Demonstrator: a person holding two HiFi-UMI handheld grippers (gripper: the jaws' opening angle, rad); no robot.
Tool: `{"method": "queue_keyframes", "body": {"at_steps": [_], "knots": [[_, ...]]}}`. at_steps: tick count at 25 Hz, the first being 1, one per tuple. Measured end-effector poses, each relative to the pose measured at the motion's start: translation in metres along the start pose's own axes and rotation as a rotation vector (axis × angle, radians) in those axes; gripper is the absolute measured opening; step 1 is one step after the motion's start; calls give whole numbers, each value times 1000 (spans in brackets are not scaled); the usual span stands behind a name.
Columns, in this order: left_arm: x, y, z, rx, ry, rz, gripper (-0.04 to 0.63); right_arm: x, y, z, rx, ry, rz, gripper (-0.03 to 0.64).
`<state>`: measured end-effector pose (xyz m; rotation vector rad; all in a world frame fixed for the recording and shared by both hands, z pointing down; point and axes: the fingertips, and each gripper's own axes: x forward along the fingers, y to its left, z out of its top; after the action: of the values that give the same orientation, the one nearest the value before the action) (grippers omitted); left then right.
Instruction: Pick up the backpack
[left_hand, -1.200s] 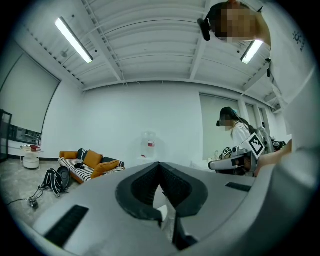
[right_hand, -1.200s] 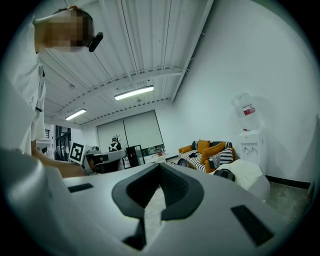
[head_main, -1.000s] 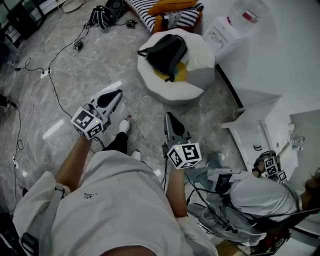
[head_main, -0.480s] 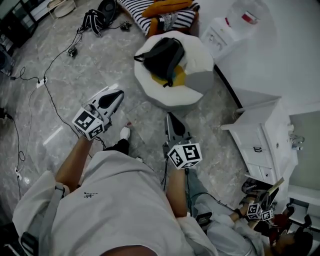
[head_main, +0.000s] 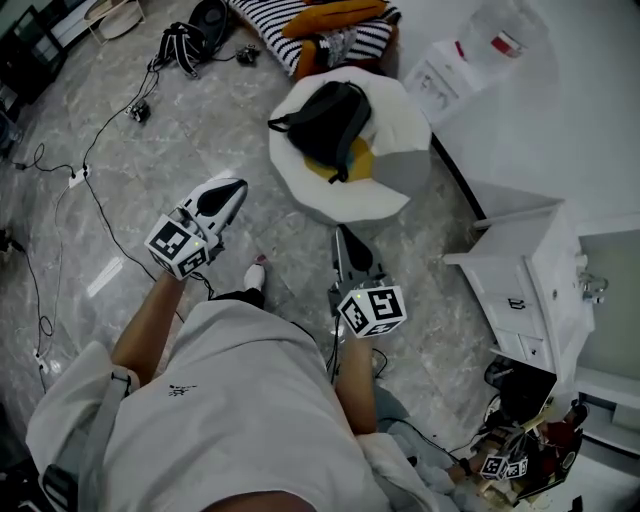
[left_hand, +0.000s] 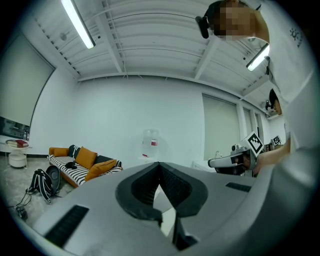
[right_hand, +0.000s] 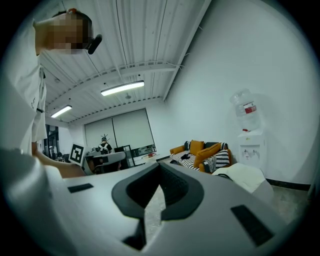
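A black backpack (head_main: 325, 118) lies on top of a white pouf (head_main: 385, 150), over a yellow patch, in the upper middle of the head view. My left gripper (head_main: 238, 186) is held over the floor, left of and short of the pouf, with its jaws shut and empty. The right gripper (head_main: 342, 234) hangs just short of the pouf's near side, also shut on nothing. In the left gripper view the left gripper's closed jaws (left_hand: 159, 165) fill the bottom, and the right gripper (left_hand: 234, 161) shows to the right. The right gripper view shows closed jaws (right_hand: 159, 168) and the pouf (right_hand: 246, 176) ahead on the right.
A striped sofa with orange cushions (head_main: 312, 22) and a water dispenser (head_main: 452, 62) stand behind the pouf. Another black bag (head_main: 192, 38) and cables (head_main: 92, 170) lie on the marble floor at the left. A white cabinet (head_main: 532, 285) stands at the right.
Both grippers have been carried forward across the floor toward the pouf, jaws still shut. The seated person at lower right has slid down almost out of the head view.
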<state>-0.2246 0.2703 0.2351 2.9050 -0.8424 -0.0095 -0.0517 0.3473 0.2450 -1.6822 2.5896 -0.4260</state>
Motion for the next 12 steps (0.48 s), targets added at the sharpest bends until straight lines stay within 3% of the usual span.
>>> {"method": "queue_keyframes", "body": {"at_steps": [12], "knots": [[19, 69, 7, -3, -2, -46, 3, 67, -4, 13, -8, -8, -41, 6]]}}
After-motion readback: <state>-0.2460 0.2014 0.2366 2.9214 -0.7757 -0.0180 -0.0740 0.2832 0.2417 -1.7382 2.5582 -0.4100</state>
